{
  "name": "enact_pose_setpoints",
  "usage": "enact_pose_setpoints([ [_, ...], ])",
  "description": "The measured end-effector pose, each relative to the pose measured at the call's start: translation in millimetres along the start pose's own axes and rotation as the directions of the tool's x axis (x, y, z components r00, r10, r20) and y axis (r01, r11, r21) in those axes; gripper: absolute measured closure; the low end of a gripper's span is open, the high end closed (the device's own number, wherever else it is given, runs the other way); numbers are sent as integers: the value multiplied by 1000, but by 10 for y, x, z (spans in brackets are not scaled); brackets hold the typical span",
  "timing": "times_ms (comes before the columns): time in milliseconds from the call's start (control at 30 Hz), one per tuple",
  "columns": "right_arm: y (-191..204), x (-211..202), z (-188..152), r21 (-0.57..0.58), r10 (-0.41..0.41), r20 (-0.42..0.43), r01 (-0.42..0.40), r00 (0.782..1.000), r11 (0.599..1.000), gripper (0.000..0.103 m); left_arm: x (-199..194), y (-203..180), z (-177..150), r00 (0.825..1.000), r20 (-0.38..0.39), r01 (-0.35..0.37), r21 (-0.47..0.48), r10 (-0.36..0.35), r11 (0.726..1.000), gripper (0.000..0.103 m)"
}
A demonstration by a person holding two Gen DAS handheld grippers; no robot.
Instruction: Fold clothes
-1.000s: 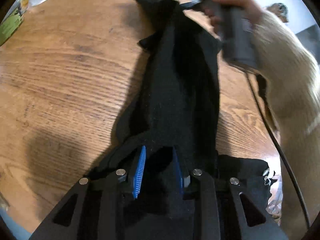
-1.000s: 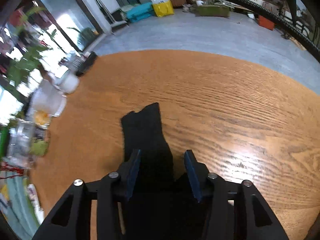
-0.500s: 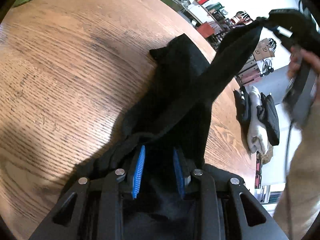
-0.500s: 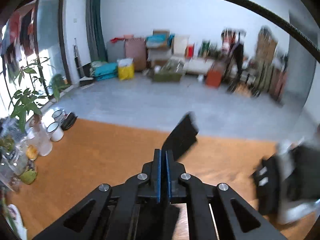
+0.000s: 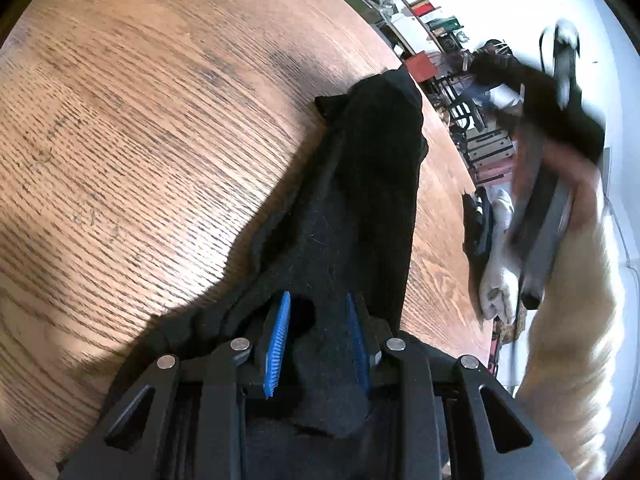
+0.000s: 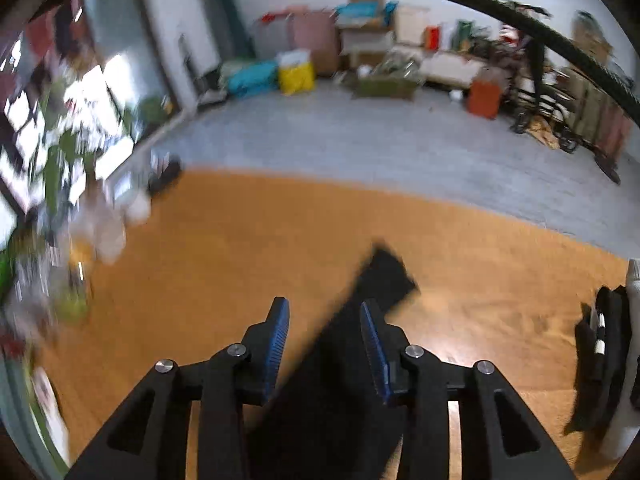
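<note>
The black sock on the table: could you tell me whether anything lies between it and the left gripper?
Nothing visible does. The black sock lies stretched along the wooden table, and its near end already sits between the blue pads of the left gripper. The pile of socks lies off to the side, near the table's edge.

Each black plastic two-finger gripper [image 5: 318,328] [image 6: 325,332] is fitted with ribbed blue pads and silver screws. A cream knitted sleeve [image 5: 568,320] is seen at three o'clock.

A cluttered storeroom-like workspace: boxes [image 6: 362,36] and bags [image 6: 296,72] line the wall beyond a wooden table [image 6: 240,248].
</note>
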State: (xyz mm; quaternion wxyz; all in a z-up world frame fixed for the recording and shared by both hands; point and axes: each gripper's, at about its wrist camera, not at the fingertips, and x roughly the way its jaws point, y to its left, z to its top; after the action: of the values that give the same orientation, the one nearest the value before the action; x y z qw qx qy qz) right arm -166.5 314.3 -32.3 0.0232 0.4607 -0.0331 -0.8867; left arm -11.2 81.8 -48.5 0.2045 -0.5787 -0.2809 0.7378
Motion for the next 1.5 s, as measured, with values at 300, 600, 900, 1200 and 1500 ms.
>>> enact_pose_setpoints([
  [300, -829, 157, -646, 158, 148, -39, -140, 988, 977, 61, -38, 90, -11, 999, 7, 47, -34, -47, 998, 73],
  [600, -1171, 725, 132, 265, 19, -59, -3, 998, 964, 71, -17, 136, 41, 996, -25, 81, -93, -84, 992, 73],
  [900, -927, 897, 302, 134, -34, -98, 47, 995, 990, 66, -68, 122, 7, 997, -28, 70, -83, -73, 994, 73],
  [1200, -1012, 814, 274, 195, 60, -91, -42, 994, 980, 66, -88, -165, -104, 994, -10, -103, 142, 106, 985, 73],
  [1500, -793, 903, 478, 92, 7, -167, 9, 986, 996, 66, 52, -578, -362, 921, 87, -383, 387, 380, 839, 73],
])
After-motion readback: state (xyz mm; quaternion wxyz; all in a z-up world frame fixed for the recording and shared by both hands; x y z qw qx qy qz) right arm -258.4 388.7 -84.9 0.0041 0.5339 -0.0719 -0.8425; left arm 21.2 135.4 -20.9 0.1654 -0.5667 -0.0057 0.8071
